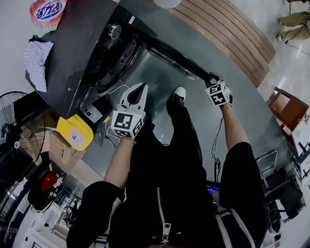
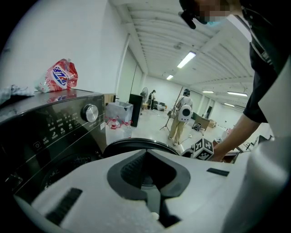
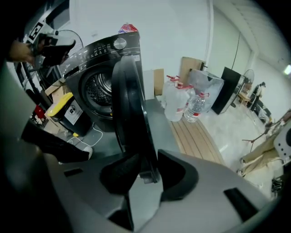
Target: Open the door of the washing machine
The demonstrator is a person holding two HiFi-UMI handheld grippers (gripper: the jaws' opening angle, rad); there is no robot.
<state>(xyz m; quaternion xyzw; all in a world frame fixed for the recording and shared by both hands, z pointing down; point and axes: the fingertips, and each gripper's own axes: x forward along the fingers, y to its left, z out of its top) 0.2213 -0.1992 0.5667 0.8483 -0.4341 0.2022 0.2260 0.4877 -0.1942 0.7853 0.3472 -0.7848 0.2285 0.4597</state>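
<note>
The dark washing machine (image 1: 72, 53) stands at the upper left of the head view, and its round door (image 1: 169, 55) is swung out to the right, seen edge-on. My right gripper (image 1: 211, 77) is at the door's far edge. In the right gripper view the door's rim (image 3: 129, 104) runs between the jaws of that gripper (image 3: 148, 159), whose pads close on it, and the drum (image 3: 97, 88) shows open behind. My left gripper (image 1: 143, 87) hangs in front of the machine with its tips together and nothing in them. In its own view the left gripper (image 2: 145, 152) faces the control knob (image 2: 90, 112).
A detergent bag (image 1: 47, 10) and a cloth (image 1: 36, 60) lie on the machine's top. A yellow container (image 1: 75, 131) and cables sit by its base, with a fan (image 1: 12, 131) to the left. A slatted wooden platform (image 1: 227, 34) and water bottles (image 3: 182, 102) lie beyond the door. My shoe (image 1: 178, 94) is beneath it.
</note>
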